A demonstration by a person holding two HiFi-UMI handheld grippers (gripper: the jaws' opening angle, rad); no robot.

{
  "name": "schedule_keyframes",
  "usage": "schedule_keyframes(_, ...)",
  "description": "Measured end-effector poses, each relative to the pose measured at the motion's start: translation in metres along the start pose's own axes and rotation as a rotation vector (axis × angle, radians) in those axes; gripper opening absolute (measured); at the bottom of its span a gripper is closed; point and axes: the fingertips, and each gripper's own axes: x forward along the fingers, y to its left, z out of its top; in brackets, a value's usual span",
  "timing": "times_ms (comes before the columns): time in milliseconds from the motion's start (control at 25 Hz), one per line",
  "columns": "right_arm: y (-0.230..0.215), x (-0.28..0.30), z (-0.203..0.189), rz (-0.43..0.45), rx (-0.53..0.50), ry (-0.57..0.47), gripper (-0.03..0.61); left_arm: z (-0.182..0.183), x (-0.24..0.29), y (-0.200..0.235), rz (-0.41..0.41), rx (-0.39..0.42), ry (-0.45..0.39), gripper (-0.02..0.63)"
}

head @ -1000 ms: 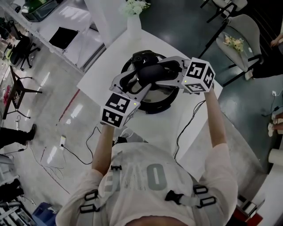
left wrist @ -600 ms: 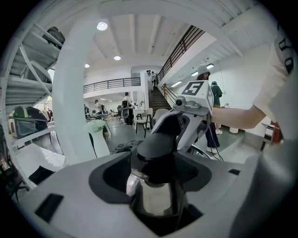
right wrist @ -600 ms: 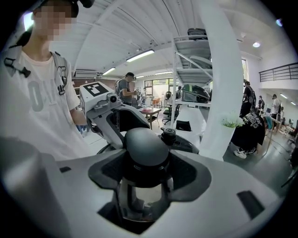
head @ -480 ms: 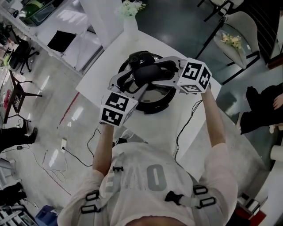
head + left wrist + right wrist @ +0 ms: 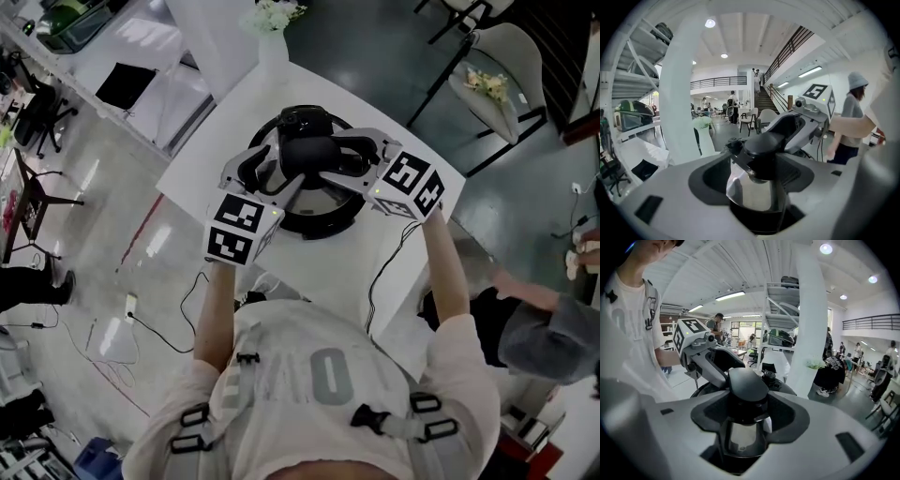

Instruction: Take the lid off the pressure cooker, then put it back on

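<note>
lid (image 5: 330, 195) seated on pressure cooker (image 5: 323, 220), mid white table (image 5: 408, 246) | right gripper (image 5: 345, 157) just narrowed, clamped on black lid handle (image 5: 309, 152) | left gripper (image 5: 279, 171) just widened, loose around same handle from opposite side | writing: square marker patterns on gripper cubes (image 5: 239, 230); shirt print unreadable | beyond cooker: flower vase (image 5: 273, 42) | right of cooker: cable (image 5: 386, 274), chair (image 5: 511, 70)

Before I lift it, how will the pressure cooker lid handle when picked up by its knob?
The lid looks like polished steel: probably stiff and heavy. Its knob is smooth and rounded, so a grip might slip. Hung from that one knob, it could tilt.
</note>
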Motion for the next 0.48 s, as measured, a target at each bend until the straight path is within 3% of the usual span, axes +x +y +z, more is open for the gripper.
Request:
schedule_keyframes(240, 0.0061, -0.0082, -0.0056, -0.133, 0.074, -0.001, 0.227, -0.0015, -0.0009, 0.0099, -0.006, 0.022, 0.015, 0.299)
schedule_keyframes(480, 0.0055, -0.0085, -0.0052, -0.167, 0.095, 0.002, 0.23, 0.0011, 0.0032, 0.0069, -0.081, 0.069, 0.038, 0.299)
